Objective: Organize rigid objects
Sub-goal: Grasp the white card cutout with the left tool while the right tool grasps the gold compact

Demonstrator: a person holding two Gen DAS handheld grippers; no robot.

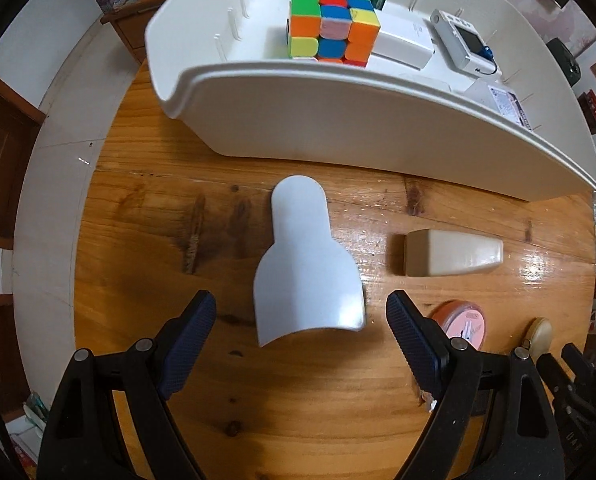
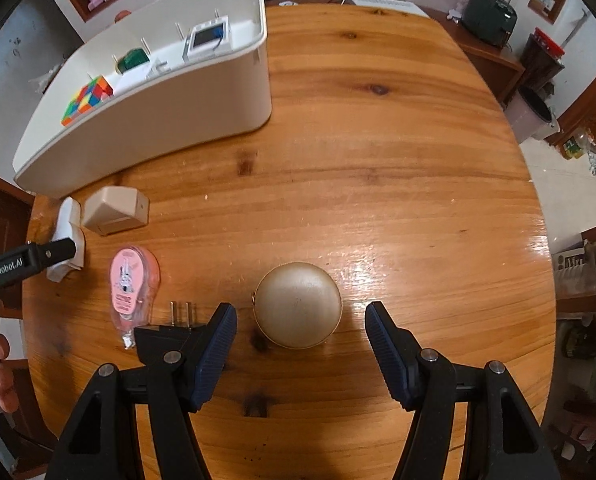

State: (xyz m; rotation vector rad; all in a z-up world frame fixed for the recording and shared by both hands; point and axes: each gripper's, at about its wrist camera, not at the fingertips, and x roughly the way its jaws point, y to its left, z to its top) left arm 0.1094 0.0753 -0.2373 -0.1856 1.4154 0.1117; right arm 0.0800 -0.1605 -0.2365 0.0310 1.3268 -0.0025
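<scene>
- Left gripper point(image 1: 301, 322) spread wide around the white curved piece point(image 1: 308, 264) on the table point(image 1: 138, 240); its domed, slick shell could squirt out if pinched off-centre
- Right gripper point(image 2: 301, 330) likewise spread, flanking the round beige case point(image 2: 298, 305); same risk
- Farther off, the white bin point(image 1: 338, 120) holds a puzzle cube point(image 1: 332, 24), a white box point(image 1: 404, 46), a small screen device point(image 1: 460, 40)

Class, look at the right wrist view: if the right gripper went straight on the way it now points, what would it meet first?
Most likely the round beige case: it lies on the wooden table directly ahead of the open right gripper, centred between its fingers.
</scene>
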